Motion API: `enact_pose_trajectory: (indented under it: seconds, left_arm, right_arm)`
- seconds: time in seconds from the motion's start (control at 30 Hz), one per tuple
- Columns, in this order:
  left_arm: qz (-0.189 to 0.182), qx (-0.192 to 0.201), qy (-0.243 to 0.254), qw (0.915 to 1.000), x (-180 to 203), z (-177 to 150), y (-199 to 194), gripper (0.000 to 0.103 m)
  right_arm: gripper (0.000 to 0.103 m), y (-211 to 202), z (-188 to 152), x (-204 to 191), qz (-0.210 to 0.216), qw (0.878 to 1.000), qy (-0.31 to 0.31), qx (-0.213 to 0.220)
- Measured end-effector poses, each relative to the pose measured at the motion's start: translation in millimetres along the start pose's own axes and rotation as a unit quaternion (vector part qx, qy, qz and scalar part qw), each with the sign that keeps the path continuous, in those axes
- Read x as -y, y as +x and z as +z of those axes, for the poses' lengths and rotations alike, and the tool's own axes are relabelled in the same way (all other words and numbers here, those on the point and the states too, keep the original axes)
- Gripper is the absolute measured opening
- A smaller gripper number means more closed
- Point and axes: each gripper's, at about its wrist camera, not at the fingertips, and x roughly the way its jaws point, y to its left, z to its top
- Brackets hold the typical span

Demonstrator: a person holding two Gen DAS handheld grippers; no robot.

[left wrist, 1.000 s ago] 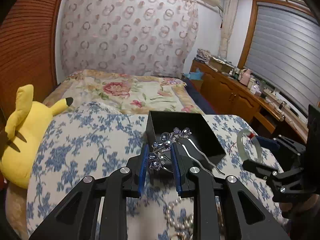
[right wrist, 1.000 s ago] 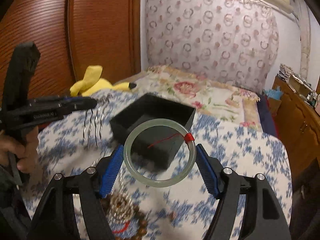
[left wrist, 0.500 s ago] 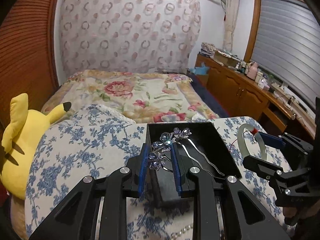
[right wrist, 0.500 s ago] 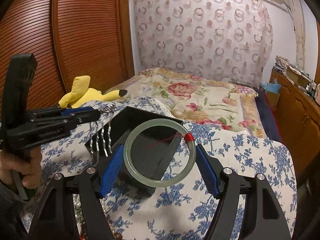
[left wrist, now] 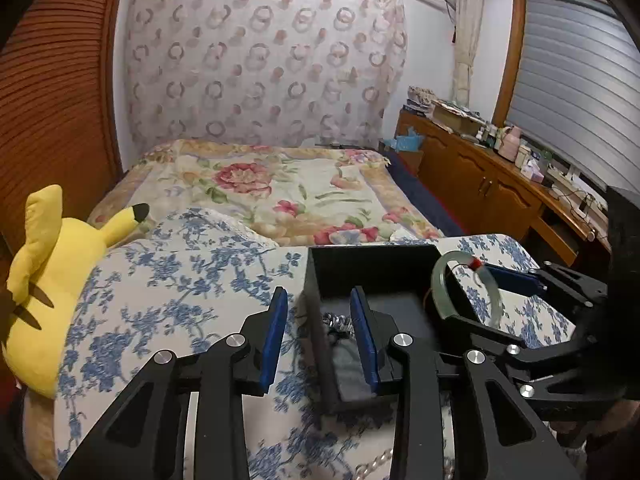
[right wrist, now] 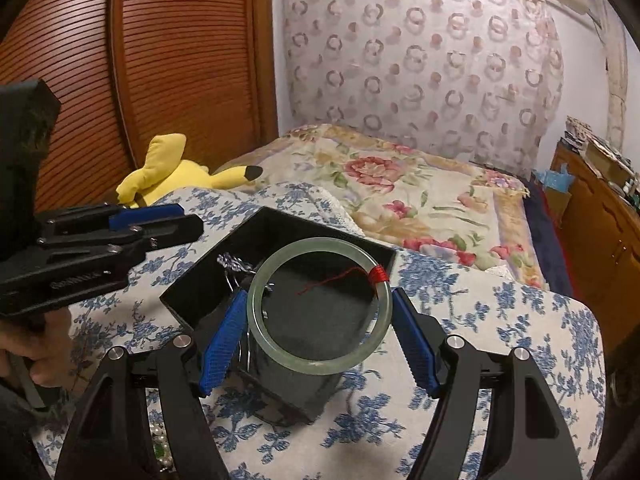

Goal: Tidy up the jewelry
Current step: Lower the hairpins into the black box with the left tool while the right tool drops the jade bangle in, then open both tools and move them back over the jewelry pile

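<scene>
A black open box (left wrist: 372,268) (right wrist: 224,276) sits on a blue floral cloth. The silver jewelled hair comb (left wrist: 338,324) (right wrist: 234,262) lies inside it at the left wall. My left gripper (left wrist: 320,336) is open and empty, straddling the box's left wall; it also shows in the right wrist view (right wrist: 160,224). My right gripper (right wrist: 320,340) is shut on a pale green jade bangle (right wrist: 320,306) with a red thread, held over the box; the bangle also shows in the left wrist view (left wrist: 442,288).
A yellow plush toy (left wrist: 44,280) (right wrist: 176,172) lies at the left. A pearl and bead pile (right wrist: 162,448) lies on the cloth near me. A flowered bedspread (left wrist: 280,192) lies beyond. A wooden cabinet (left wrist: 480,188) stands at the right.
My left gripper opened and let go of the hair comb, which now lies in the box. My right gripper moved the bangle forward over the box.
</scene>
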Motion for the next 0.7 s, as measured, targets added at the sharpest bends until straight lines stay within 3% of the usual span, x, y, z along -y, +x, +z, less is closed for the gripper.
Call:
enact_pose_trajectory:
  seconds: [0.23, 0.33, 0.7]
  left_arm:
    - [0.007, 0.003, 0.006, 1.0000, -12.0, -11.9, -19.7, 0.033]
    - [0.009, 0.005, 0.010, 0.9999, -15.1, -18.3, -27.0, 0.041]
    - [0.009, -0.006, 0.027, 0.9996, -17.3, -46.8, -44.5, 0.050]
  right_arm:
    - [0.075, 11.0, -0.7, -16.5, 0.005, 1.000, -0.022, -0.015]
    - [0.075, 14.9, -2.0, -18.2, 0.002, 0.999, -0.022, -0.023]
    - [0.081, 1.1, -4.1, -18.4, -0.002, 1.000, -0.021, -0.011]
